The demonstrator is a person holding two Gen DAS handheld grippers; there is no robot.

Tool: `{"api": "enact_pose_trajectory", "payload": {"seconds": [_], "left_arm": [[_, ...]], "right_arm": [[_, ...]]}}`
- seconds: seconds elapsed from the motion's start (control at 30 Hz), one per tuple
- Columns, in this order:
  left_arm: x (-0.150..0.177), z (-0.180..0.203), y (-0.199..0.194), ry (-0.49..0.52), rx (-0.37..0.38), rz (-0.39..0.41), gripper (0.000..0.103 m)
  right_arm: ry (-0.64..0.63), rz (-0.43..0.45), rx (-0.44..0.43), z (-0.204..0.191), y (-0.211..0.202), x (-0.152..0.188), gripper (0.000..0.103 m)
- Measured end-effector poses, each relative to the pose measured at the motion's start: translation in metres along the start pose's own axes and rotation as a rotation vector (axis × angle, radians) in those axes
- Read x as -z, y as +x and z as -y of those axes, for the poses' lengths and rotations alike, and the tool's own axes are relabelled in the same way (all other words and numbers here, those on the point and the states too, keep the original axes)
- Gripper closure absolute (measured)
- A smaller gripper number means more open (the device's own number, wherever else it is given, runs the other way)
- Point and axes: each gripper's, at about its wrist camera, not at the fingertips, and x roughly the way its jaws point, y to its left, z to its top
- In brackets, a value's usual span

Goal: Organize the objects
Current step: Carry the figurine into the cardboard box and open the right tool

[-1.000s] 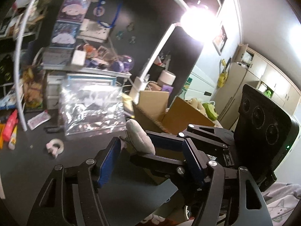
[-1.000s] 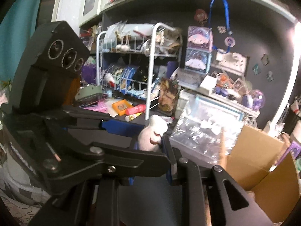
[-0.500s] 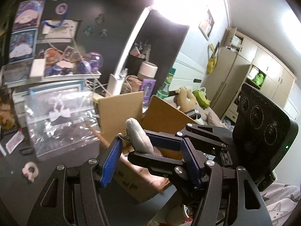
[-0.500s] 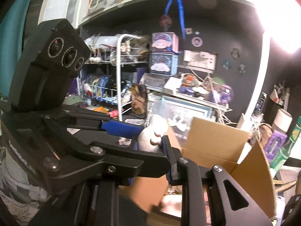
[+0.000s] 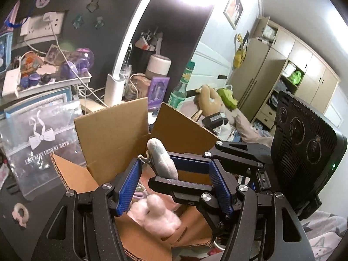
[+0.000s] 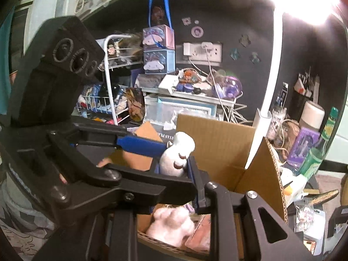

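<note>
A small white plush toy [image 6: 177,156] is pinched between the pads of my right gripper [image 6: 174,165], which is shut on it. In the left wrist view the same plush [image 5: 162,162] sticks up between crossed fingers. My left gripper [image 5: 175,169] straddles the right gripper's fingers and the plush; its blue pads [image 5: 128,187] stand apart and are not pressing on it. Both grippers hover over an open cardboard box [image 5: 113,134]. A pink plush [image 5: 156,213] lies inside the box [image 6: 219,143].
A clear zip bag [image 5: 43,137] leans left of the box, with a pink ring [image 5: 20,214] on the dark desk before it. Behind the box stand a white desk lamp [image 5: 115,87], a green bottle [image 5: 180,89] and cluttered shelves [image 6: 187,91]. A wire rack [image 6: 108,82] stands at far left.
Both grippers have travelled together to the right with the white plush, from over the dark desk to above the open box. The pink plush inside has come into view.
</note>
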Motion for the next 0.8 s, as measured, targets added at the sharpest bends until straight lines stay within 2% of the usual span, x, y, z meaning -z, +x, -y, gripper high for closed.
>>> {"api": "enact_pose_trajectory", "payload": {"seconds": [0.5,0.57,0.63,0.7,0.8], "left_arm": [[-0.0069,0.0067,0.0071,0.047,-0.043,-0.030,0.042],[-0.0072,0.0063,0.0077,0.047,-0.053,-0.032,0.039],[-0.0073,0.0062,0.0074,0.050,-0.076,-0.031,0.032],[-0.0070,0.0048,0.0057,0.049,-0.085,-0.027,0.027],[-0.0064,0.0037,0.0040,0.048,-0.086,-0.024,0.023]], "right_arm": [[0.000,-0.013,0.022,0.0058,0.0009,-0.0008,0.081],[0.004,-0.019,0.021,0.0069,0.0020,-0.0008,0.079],[0.007,-0.022,0.025,0.0079,0.0026,-0.0013,0.074],[0.004,-0.013,0.042,0.0080,0.0012,-0.0019,0.057],[-0.002,-0.004,0.056,0.0074,-0.0016,-0.0026,0.056]]}}
